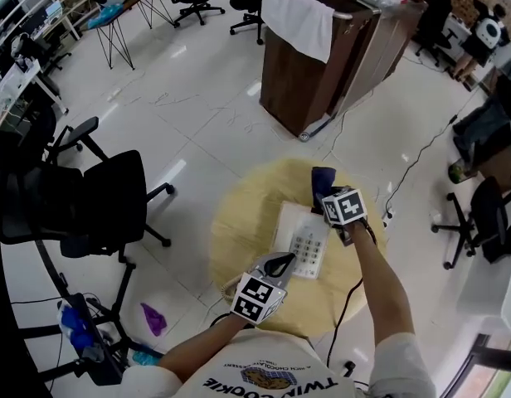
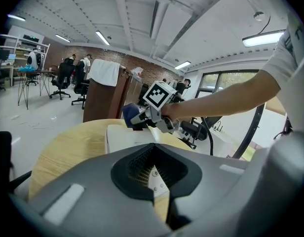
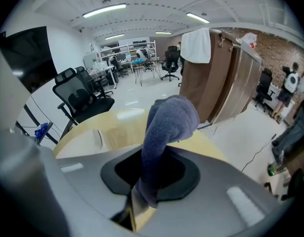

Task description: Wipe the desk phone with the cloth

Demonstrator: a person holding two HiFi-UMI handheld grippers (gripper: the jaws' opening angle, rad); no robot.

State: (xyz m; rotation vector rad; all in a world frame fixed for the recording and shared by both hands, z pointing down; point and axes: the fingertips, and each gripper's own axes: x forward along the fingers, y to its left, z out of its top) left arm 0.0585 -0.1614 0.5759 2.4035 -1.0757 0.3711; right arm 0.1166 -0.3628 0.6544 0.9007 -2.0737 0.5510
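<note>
A white desk phone (image 1: 304, 243) lies on a round wooden table (image 1: 239, 222). My right gripper (image 1: 337, 191) hovers over the phone's far end, shut on a dark blue cloth (image 1: 323, 178) that bunches beyond its jaws. In the right gripper view the cloth (image 3: 169, 122) rises out of the shut gripper (image 3: 151, 174), with the phone (image 3: 85, 142) low at the left. My left gripper (image 1: 280, 264) sits at the phone's near edge, its jaws together. The left gripper (image 2: 154, 149) looks across the phone (image 2: 123, 135) at the cloth (image 2: 131, 115).
A brown wooden cabinet (image 1: 338, 56) with a white towel (image 1: 299, 19) stands beyond the table. A black office chair (image 1: 106, 197) is at the left, more chairs (image 1: 479, 214) at the right. A black cable (image 1: 347, 305) hangs off the table's near side.
</note>
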